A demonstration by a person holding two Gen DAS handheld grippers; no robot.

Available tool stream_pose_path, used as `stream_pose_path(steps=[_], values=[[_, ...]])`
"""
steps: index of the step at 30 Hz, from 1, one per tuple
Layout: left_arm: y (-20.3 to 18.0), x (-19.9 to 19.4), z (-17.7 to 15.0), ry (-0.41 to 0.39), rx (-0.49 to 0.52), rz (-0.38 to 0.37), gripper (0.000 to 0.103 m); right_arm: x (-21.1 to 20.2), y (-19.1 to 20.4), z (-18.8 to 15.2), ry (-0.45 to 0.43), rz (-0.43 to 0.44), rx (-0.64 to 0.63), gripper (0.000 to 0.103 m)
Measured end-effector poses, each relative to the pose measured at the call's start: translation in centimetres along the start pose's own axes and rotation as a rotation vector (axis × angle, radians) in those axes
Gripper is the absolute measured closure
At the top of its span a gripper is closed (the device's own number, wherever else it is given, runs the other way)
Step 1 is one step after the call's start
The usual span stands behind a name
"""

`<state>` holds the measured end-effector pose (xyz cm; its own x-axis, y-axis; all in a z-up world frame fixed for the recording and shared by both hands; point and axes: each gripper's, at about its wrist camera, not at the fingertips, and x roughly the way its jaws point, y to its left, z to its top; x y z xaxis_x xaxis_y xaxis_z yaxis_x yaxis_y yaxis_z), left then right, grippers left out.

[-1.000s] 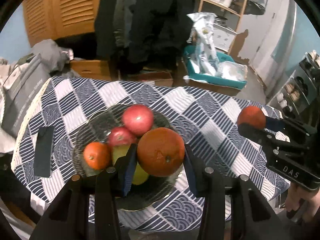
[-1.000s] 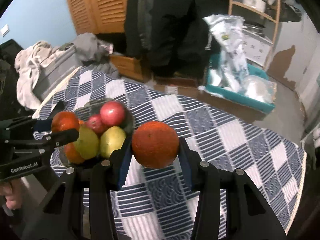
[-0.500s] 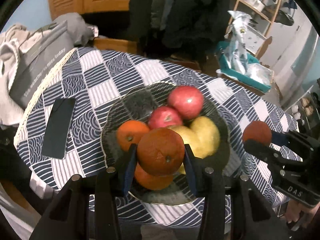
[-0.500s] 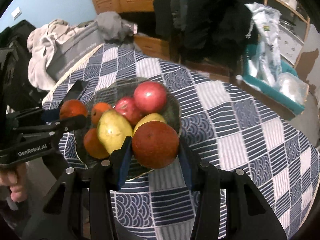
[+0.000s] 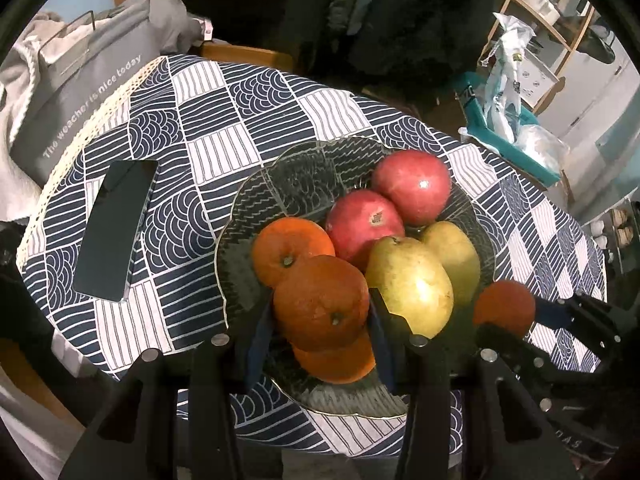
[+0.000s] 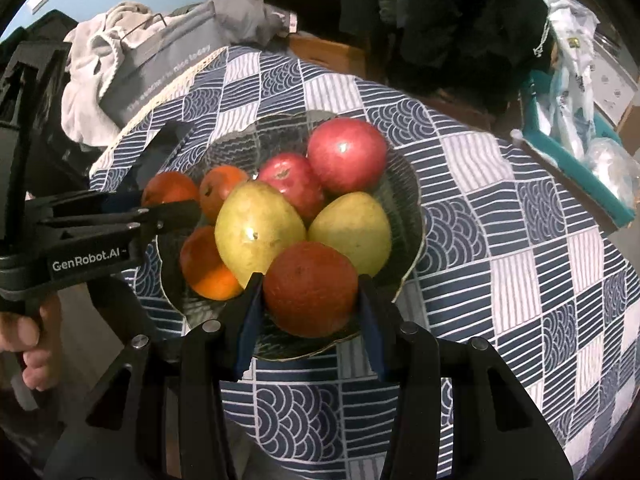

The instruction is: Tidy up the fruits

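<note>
A glass bowl (image 5: 226, 264) on the checked tablecloth holds two red apples (image 5: 412, 186), two yellow-green pears (image 5: 408, 284) and two oranges (image 5: 290, 250). My left gripper (image 5: 320, 316) is shut on a dark orange (image 5: 320, 296) just above the bowl's near left side, over one of the bowl's oranges. My right gripper (image 6: 310, 286) is shut on another dark orange (image 6: 310, 292) above the bowl's (image 6: 416, 216) near rim, close to the pears (image 6: 258, 232). In the right wrist view the left gripper (image 6: 168, 200) hangs over the bowl's left side.
A dark phone (image 5: 116, 232) lies on the cloth left of the bowl. Beyond the table's far left edge stands a grey bag (image 5: 80, 92). On the floor at the right sits a teal tray (image 5: 512, 148) with plastic bags. A hand (image 6: 28, 344) grips the left gripper's handle.
Both grippers came down and in over the bowl, each still holding its orange. The right one moved from above bare cloth to the bowl's near rim.
</note>
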<state>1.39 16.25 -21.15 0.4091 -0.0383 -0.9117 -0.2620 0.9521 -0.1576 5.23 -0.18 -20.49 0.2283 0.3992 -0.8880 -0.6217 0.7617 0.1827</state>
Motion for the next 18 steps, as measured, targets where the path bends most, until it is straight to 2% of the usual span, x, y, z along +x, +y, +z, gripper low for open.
stream_pose_path(steps=[5, 8, 13, 18], values=[[0.1, -0.2, 0.2, -0.007, -0.004, 0.009, 0.053, 0.7, 0.1, 0.0, 0.025, 0.019, 0.007, 0.058], [0.2, -0.6, 0.3, -0.017, -0.007, 0.009, 0.038, 0.9, 0.1, 0.1, 0.030, 0.022, 0.011, 0.057], [0.0, -1.3, 0.5, -0.035, -0.001, 0.007, 0.037, -0.1, -0.2, 0.5, 0.007, 0.027, 0.024, 0.051], [-0.3, -2.0, 0.6, -0.043, 0.000, -0.004, 0.037, -1.5, -0.9, 1.0, -0.028, 0.022, 0.044, 0.051]])
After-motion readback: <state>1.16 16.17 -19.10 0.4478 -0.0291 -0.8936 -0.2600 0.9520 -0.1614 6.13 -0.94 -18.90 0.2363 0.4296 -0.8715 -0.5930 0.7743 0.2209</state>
